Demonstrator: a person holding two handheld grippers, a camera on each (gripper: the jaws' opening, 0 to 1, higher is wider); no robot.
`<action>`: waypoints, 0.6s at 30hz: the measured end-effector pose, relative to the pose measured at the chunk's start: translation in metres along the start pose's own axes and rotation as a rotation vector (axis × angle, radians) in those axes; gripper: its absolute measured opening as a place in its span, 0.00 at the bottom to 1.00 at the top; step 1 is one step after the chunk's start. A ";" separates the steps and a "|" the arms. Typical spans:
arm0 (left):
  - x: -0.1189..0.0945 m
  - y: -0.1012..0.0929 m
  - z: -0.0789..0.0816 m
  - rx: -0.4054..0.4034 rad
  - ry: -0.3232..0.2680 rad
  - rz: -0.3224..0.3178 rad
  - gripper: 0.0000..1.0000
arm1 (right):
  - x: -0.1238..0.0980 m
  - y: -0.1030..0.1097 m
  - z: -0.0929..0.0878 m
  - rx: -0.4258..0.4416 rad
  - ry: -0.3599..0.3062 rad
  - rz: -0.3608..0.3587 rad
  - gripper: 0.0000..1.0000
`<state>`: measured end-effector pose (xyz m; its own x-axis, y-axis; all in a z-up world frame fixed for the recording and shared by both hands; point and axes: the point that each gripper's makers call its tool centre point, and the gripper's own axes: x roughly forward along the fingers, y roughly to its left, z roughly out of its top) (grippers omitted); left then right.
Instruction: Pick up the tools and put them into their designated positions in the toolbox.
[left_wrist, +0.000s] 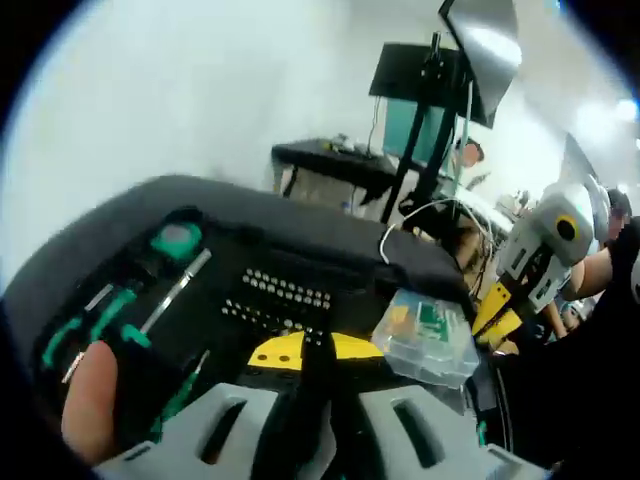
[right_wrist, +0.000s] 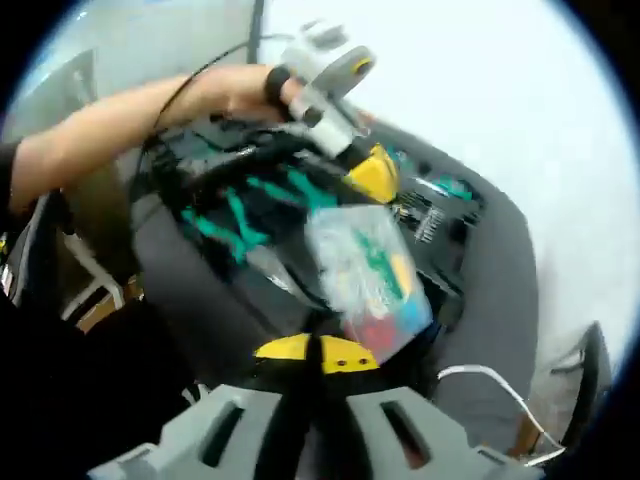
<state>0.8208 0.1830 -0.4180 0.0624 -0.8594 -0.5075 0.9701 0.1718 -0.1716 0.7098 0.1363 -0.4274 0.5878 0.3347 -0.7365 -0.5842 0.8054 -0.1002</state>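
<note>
Left gripper view: we see our left gripper (left_wrist: 300, 352) at 6 o'clock, its yellow-tipped jaws pressed together with nothing between them. Beyond them lies the open toolbox (left_wrist: 110, 235), dark grey, with green-handled screwdrivers (left_wrist: 100, 320) seated in slots at 9 o'clock and a row of bits (left_wrist: 285, 290) near centre. A clear plastic parts case (left_wrist: 428, 335) rests on the toolbox edge at 4 o'clock (contents blurred). At 3 o'clock the right gripper (left_wrist: 497, 313) enters. Right gripper view shows its jaws (right_wrist: 318, 355) at 6 o'clock; we cannot tell whether they pinch the case (right_wrist: 368, 275) just above them. Green-handled pliers (right_wrist: 232, 228) sit at 10 o'clock.
</note>
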 end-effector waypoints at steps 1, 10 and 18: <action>0.001 -0.010 -0.006 0.020 0.030 -0.014 0.07 | 0.001 -0.008 0.000 -0.016 0.007 -0.023 0.00; -0.004 -0.075 -0.022 0.144 0.090 -0.066 0.03 | 0.004 -0.036 0.017 -0.227 -0.118 -0.125 0.00; -0.018 -0.072 -0.030 0.102 0.121 0.079 0.03 | 0.001 -0.032 0.011 -0.159 -0.183 -0.082 0.00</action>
<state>0.7426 0.2006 -0.4219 0.1161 -0.7798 -0.6152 0.9824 0.1812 -0.0443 0.7354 0.1161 -0.4174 0.7199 0.3664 -0.5896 -0.6028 0.7511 -0.2693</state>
